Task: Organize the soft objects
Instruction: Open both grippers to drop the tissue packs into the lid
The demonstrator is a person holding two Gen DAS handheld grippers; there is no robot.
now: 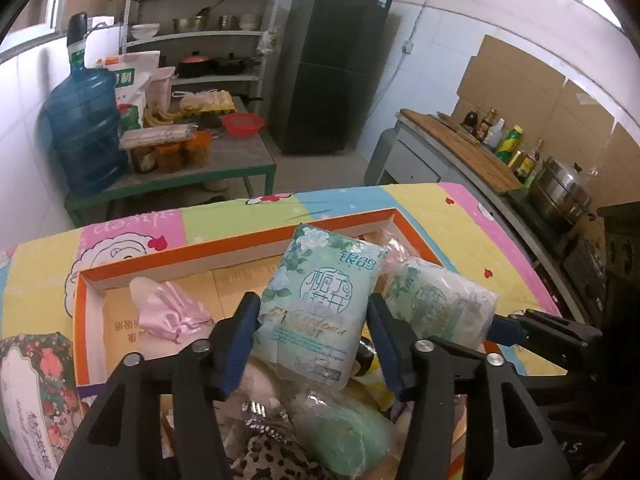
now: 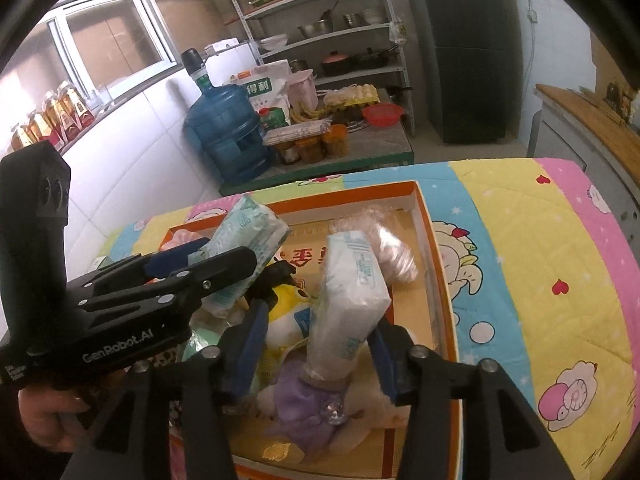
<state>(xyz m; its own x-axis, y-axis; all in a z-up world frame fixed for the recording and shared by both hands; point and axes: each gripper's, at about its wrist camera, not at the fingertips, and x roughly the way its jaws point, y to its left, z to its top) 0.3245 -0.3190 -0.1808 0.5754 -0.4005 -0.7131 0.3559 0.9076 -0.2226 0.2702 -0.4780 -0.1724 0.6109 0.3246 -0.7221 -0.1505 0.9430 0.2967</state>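
my left gripper (image 1: 312,320) grasps one tissue pack (image 1: 320,304), my right gripper (image 2: 316,328) another tissue pack (image 2: 352,300); i should lower both flat into the orange box (image 2: 432,240), without squeezing.

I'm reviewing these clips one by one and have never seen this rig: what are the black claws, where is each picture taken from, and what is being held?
No robot here: a person holds a two-finger gripper in each hand, with a fisheye camera on each looking along its fingers. The left camera shows the left gripper shut on a green tissue pack. The right camera shows the right gripper shut on a white tissue pack. Both hang over an orange-rimmed box of soft things, including a pink satin pouch and a yellow plush toy, on a cartoon-print quilt.
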